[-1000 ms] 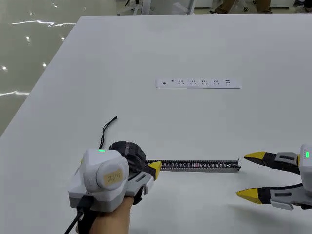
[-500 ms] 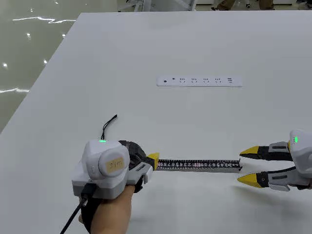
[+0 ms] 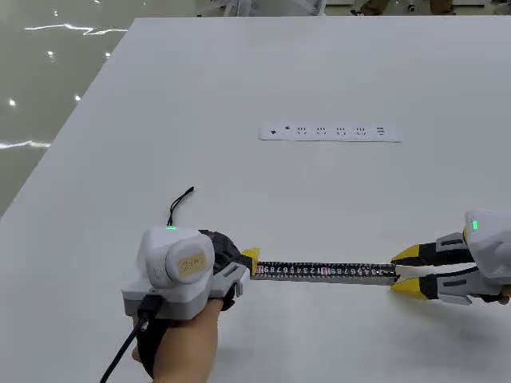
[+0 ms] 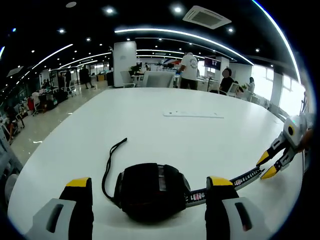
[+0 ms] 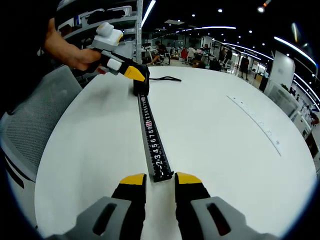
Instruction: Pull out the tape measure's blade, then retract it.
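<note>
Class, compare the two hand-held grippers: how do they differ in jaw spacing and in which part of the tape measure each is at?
The left hand-held gripper has jaws wide apart, straddling the black case; the right hand-held gripper has jaws nearly together. The left sits at the case, the right at the far end of the blade. Both have yellow jaw tips.

The white table [image 3: 319, 72] carries one white power strip [image 3: 330, 132], lying flat near the middle of its far half. Glossy floor [image 3: 40, 96] borders the table's left edge. A grey mesh chair [image 5: 30, 125] stands beside the table. People [image 4: 189, 70] stand beyond its far end.
</note>
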Motion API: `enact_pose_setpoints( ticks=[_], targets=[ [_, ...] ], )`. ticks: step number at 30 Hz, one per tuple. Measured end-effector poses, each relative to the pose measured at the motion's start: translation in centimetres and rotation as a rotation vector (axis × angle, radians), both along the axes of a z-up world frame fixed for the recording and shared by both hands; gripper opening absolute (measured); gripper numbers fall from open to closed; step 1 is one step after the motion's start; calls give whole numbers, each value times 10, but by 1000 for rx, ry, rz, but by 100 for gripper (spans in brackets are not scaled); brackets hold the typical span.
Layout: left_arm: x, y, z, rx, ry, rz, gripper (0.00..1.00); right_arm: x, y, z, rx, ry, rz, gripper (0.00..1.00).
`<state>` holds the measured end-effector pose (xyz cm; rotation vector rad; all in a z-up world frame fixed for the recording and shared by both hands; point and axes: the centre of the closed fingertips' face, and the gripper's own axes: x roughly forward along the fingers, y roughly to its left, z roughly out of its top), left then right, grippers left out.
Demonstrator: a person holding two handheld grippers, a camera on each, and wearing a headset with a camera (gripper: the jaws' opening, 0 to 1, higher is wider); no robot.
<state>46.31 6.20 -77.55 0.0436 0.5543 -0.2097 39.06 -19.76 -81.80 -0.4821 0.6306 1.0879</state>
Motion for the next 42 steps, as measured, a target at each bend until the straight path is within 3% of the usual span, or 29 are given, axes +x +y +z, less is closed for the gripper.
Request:
enact_pose_setpoints(
  ticks=[7, 27, 30, 31, 33, 39, 42],
  targets=[
    [2, 0, -2, -1, 2, 5, 90, 4, 2, -1, 11, 2, -2, 14],
    [4, 2, -8, 10, 9, 36, 84, 4, 3, -2, 8, 15, 3, 12],
    [5, 1, -11, 9, 17, 39, 81, 4, 3, -2, 8, 15, 1, 12],
    [5, 0, -18, 17, 39, 30, 78, 4, 2, -2, 7, 15, -1, 12],
    [4, 0, -19, 18, 48, 26, 72, 4, 2, -2, 8, 17, -1, 12],
    [6, 0, -19, -13, 54, 55, 71, 4, 2, -2, 1, 16, 3, 12],
    [6, -1, -22, -20, 76, 64, 71, 4, 2, -2, -2, 17, 4, 12]
  ],
)
